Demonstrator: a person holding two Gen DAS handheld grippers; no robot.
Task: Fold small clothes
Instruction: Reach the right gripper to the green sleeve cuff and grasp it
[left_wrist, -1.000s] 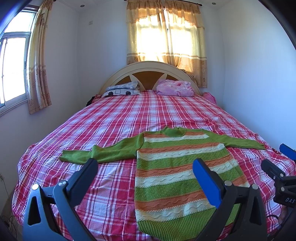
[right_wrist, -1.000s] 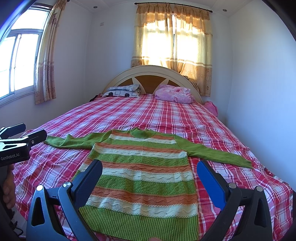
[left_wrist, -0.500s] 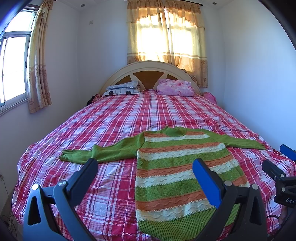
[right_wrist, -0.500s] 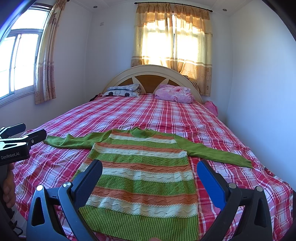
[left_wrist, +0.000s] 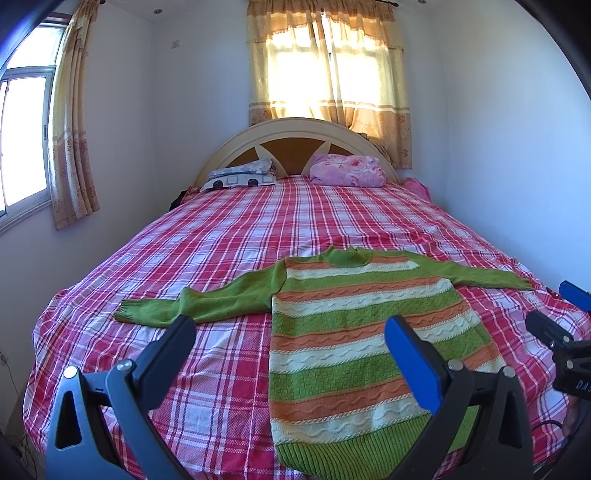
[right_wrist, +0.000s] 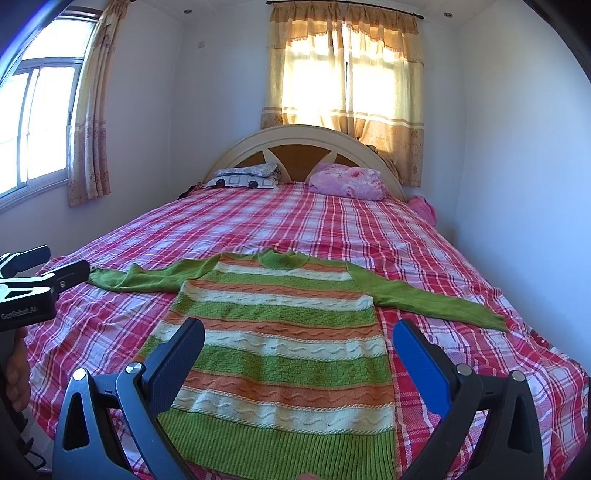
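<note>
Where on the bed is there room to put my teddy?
Free: the plaid bedspread between the sweater and the pillows, and left of the sweater below its sleeve. The foot end is crowded.

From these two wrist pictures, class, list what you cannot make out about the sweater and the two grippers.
1. Sweater hem: in the right wrist view its bottom edge is cut off by the frame; the right gripper fingers cover its corners.
2. Sweater's underside: hidden against the plaid bedspread in both views.
3. Left gripper handle: below the frame in the left wrist view.
4. Sweater's right cuff: small and distorted in the left wrist view.
</note>
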